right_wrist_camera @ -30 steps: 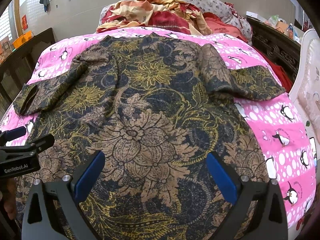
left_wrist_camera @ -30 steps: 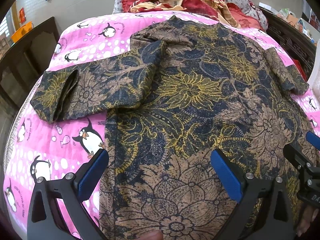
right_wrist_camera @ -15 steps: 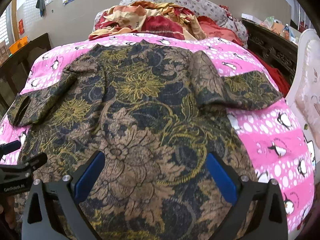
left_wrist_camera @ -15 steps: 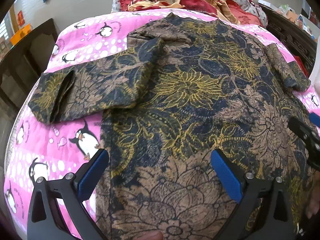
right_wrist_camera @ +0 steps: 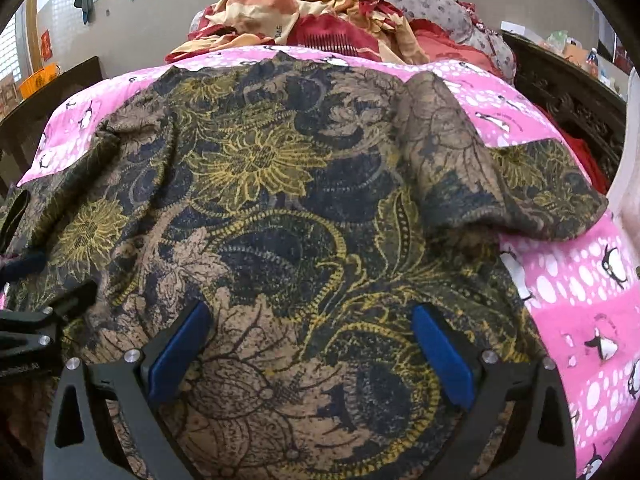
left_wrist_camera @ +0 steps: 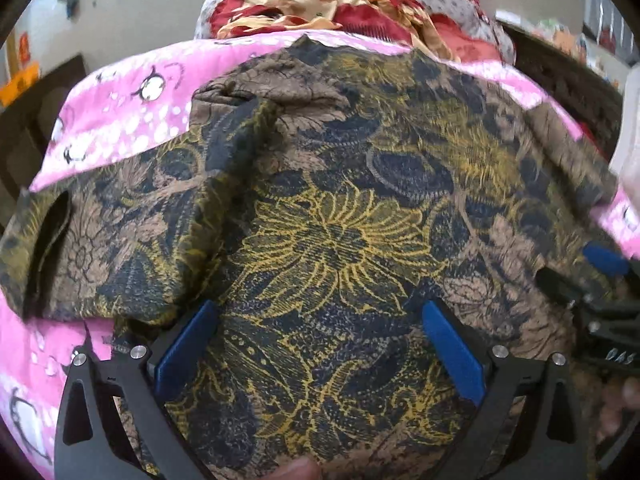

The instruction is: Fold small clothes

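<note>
While the shirt [left_wrist_camera: 340, 232] lies spread flat on the pink bedspread [right_wrist_camera: 568, 288], both my left fingers [left_wrist_camera: 320, 344] and right fingers [right_wrist_camera: 312, 340] hover apart, empty; I should pinch each sleeve's edge cleanly before folding inward.

We look from both wrist cameras low and close over the patterned shirt [left_wrist_camera: 340, 240], facing the bed's [right_wrist_camera: 560, 280] far edge. Our left view sits nearer its left edge, our right nearer the right; both share the shirt's middle and the heaped bedding [right_wrist_camera: 320, 20].
</note>
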`<state>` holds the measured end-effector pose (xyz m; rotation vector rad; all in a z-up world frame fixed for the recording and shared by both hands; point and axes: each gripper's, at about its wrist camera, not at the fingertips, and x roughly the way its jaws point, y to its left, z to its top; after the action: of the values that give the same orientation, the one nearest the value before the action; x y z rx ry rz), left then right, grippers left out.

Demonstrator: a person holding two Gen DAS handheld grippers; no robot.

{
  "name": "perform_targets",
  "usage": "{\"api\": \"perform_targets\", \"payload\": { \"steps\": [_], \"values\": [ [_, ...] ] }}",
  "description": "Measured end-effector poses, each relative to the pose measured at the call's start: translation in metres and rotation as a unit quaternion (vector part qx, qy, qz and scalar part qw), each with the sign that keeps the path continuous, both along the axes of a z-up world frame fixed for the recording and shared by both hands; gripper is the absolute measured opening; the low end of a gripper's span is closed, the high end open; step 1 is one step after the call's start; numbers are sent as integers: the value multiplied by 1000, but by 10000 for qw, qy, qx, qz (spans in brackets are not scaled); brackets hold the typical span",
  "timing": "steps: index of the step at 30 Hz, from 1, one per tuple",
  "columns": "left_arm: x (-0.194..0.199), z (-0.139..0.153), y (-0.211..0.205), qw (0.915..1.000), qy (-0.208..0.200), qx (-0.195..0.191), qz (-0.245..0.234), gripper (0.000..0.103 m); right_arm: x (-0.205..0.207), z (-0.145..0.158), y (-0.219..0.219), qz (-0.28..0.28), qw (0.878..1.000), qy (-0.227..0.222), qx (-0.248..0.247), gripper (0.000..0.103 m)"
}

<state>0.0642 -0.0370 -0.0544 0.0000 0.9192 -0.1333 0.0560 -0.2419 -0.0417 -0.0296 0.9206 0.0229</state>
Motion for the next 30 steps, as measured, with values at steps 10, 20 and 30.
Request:
{"api": "perform_targets", "payload": {
  "steps": [10, 20, 30],
  "values": [
    [0, 0, 2, 10000, 39, -34, -22, 88, -2, -2, -2, 16, 10000, 13, 73, 103],
    [1, -2, -1, 10000, 65, 45, -18, 88, 0, -3, 0, 27, 10000, 17, 10, 103],
    [1, -3, -5, 9998, 32, 180, -1, 89, 1, -3, 0, 23, 10000, -18, 56, 103]
  ]
}}
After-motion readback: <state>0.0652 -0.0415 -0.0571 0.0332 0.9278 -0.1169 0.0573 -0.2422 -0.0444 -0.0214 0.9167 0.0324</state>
